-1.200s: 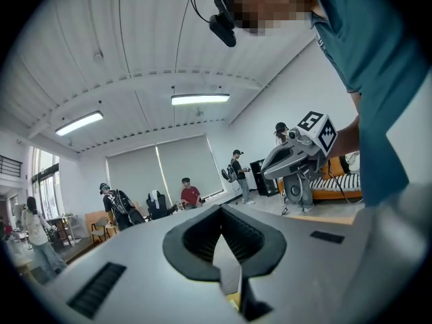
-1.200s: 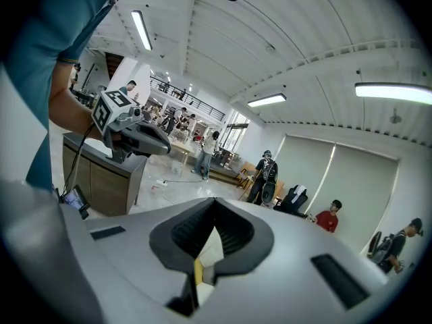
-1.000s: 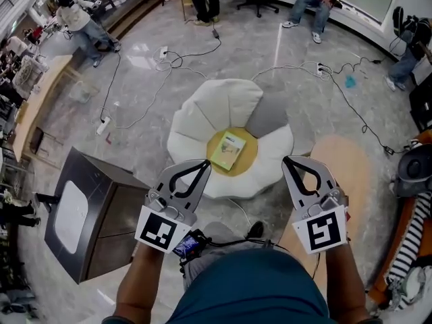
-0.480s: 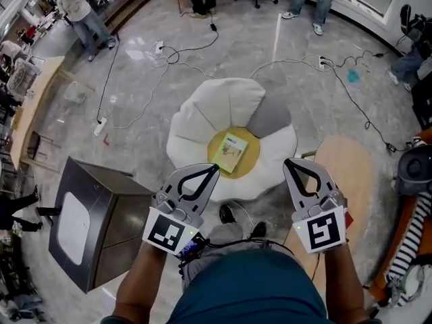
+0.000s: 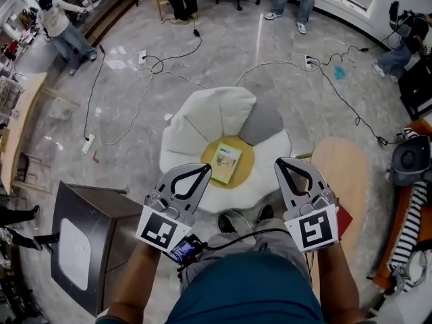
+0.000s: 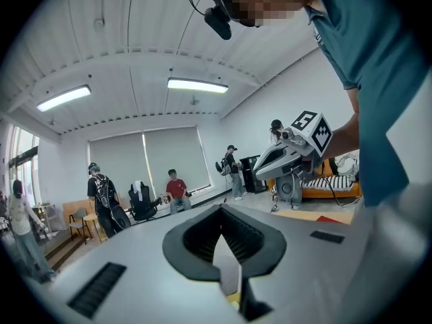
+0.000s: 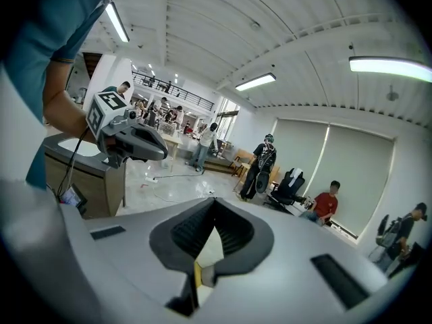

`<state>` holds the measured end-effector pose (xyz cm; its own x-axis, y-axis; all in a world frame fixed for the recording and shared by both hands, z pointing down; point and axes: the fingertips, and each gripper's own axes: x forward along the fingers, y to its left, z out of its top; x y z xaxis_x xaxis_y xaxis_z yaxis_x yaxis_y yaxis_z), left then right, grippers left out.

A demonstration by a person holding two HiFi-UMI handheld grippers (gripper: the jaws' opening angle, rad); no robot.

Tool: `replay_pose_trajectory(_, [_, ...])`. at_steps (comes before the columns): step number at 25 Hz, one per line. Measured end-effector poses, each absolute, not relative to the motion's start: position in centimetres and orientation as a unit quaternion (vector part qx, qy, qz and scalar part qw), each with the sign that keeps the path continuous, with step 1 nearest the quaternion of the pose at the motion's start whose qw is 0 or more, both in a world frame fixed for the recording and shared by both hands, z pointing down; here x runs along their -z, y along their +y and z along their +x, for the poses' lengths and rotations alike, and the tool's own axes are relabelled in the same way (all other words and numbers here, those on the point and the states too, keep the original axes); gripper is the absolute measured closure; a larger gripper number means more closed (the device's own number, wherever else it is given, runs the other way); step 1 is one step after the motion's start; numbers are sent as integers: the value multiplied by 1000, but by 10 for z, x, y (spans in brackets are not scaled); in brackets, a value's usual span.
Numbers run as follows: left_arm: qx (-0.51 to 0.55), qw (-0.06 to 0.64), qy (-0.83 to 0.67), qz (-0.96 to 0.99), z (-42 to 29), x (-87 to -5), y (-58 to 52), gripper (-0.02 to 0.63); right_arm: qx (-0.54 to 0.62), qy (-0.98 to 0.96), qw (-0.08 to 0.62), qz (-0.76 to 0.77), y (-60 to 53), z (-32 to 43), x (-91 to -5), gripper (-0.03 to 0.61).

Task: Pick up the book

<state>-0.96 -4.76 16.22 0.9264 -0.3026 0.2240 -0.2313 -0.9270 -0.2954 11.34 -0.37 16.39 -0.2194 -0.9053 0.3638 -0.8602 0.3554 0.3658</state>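
Note:
A thin green-and-white book [image 5: 226,162] lies on the yellow centre [image 5: 244,161] of a flower-shaped floor cushion [image 5: 209,117] in the head view. My left gripper [image 5: 204,168] is held near the cushion's front edge, just left of the book, jaws shut and empty. My right gripper [image 5: 278,163] is level with it on the right of the book, also shut with nothing in it. In the left gripper view the left gripper [image 6: 217,216] has its jaws together, and the right gripper [image 6: 291,155] shows beside it. The right gripper view shows the right gripper [image 7: 214,206] closed and the left gripper [image 7: 131,139]. The book is hidden in both gripper views.
A dark cabinet [image 5: 84,238] stands at the left front. A round wooden board [image 5: 341,174] lies right of the cushion. Cables [image 5: 324,73] and power strips run across the marble floor. Several people [image 5: 57,22] stand or sit at the room's far side.
The whole view has advanced: the cushion and book have come closer to both grippers. The cabinet has slid back to the lower left. Both grippers stay shut.

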Motion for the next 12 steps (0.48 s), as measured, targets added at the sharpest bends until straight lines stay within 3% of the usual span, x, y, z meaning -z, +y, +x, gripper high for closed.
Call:
replay_pose_trajectory(3, [135, 88, 153, -975, -2, -173, -63, 609, 31, -778, 258, 572, -16, 129, -172, 566])
replay_pose_trajectory(6, [149, 108, 139, -973, 15, -181, -76, 609, 22, -782, 272, 560, -31, 141, -186, 566])
replay_pose_trajectory(12, [157, 65, 176, -970, 43, -208, -109, 609, 0, -801, 278, 531, -64, 165, -214, 566])
